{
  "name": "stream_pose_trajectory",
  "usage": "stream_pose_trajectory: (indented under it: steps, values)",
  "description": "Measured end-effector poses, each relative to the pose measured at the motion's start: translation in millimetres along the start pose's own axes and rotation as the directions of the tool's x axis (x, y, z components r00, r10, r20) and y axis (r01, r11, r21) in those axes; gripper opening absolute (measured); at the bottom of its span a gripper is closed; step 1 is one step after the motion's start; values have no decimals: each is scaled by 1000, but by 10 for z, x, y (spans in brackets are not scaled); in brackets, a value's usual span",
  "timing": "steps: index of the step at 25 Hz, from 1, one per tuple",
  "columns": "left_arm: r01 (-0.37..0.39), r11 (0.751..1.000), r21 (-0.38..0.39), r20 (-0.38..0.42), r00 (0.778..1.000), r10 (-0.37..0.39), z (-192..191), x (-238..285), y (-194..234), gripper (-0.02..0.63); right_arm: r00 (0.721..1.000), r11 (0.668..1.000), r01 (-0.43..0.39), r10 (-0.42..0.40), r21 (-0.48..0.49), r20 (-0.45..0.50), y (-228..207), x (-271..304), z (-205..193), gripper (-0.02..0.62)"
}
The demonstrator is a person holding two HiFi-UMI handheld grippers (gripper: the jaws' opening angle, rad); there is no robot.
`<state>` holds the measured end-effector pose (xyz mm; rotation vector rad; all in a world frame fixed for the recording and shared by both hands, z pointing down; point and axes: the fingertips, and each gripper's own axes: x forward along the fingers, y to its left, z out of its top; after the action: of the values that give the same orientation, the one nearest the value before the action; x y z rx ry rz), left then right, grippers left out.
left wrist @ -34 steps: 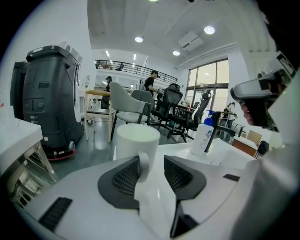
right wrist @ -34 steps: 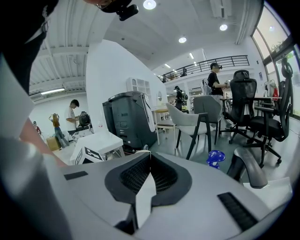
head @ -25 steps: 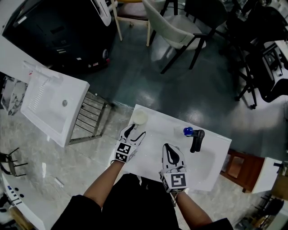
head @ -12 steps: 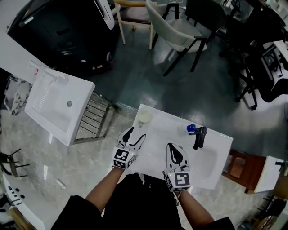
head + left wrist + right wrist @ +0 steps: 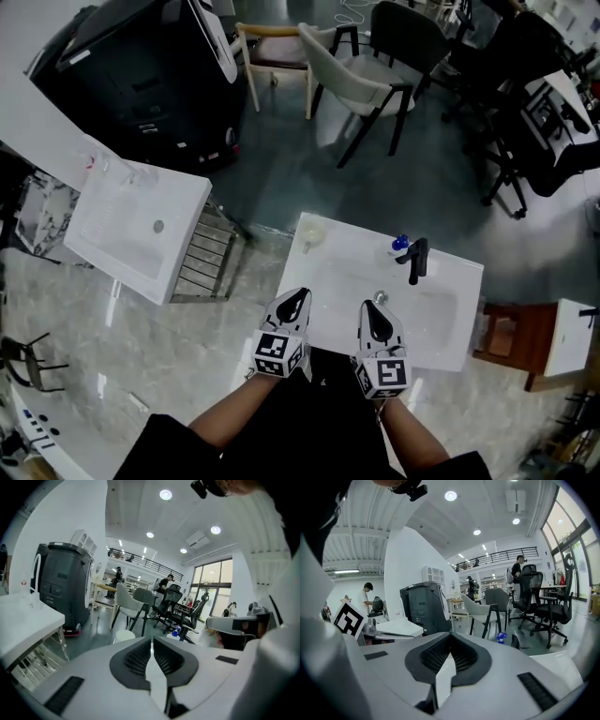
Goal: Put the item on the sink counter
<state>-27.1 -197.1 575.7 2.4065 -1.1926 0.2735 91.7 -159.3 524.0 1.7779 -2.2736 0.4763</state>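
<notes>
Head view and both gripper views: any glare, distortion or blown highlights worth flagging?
Head view: strong barrel distortion; the sink counter is near white with little surface detail, and the glossy floor shows pale reflections. Left gripper view: round fisheye frame with black corners; ceiling lights are clipped. Right gripper view: same black corners; windows are very bright.

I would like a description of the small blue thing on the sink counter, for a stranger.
Find the white sink counter with the black faucet. The blue object sits at its far edge, just left of that faucet. It alone is blue; the other small item, at the far left corner, is pale and round.
</notes>
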Motion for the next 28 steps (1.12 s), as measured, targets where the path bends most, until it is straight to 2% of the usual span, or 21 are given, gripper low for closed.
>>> stream_pose_trajectory:
  steps: [3, 8, 12, 15, 19, 23, 28]
  values:
    - [16, 1000, -20, 31, 999, -16, 96, -314, -117, 17, 999, 999, 37, -37, 17, 39, 71, -274, 44, 29]
    - [76, 996, 46, 90, 993, -80, 270, -883, -442, 15, 992, 997, 78, -80, 21, 95, 226, -795, 241, 29]
    - [146, 985, 89, 120, 980, -156, 360, -1224, -738, 15, 989, 994, 108, -108, 9, 97, 415, -1147, 295, 29]
    - [170, 979, 114, 129, 974, -185, 370, -1411, -929, 15, 988, 992, 123, -123, 0, 89, 526, -1342, 242, 29]
    - [175, 979, 109, 131, 973, -188, 346, -1637, -1136, 15, 988, 994, 110, -110, 10, 106, 691, -1570, 230, 29]
    - [179, 972, 152, 145, 969, -201, 356, -1835, -1371, 15, 989, 996, 88, -88, 5, 118, 788, -1767, 216, 29]
    - [201, 959, 200, 150, 961, -233, 260, -1988, -1928, 15, 986, 994, 101, -96, -31, 135, 662, -2195, 196, 29]
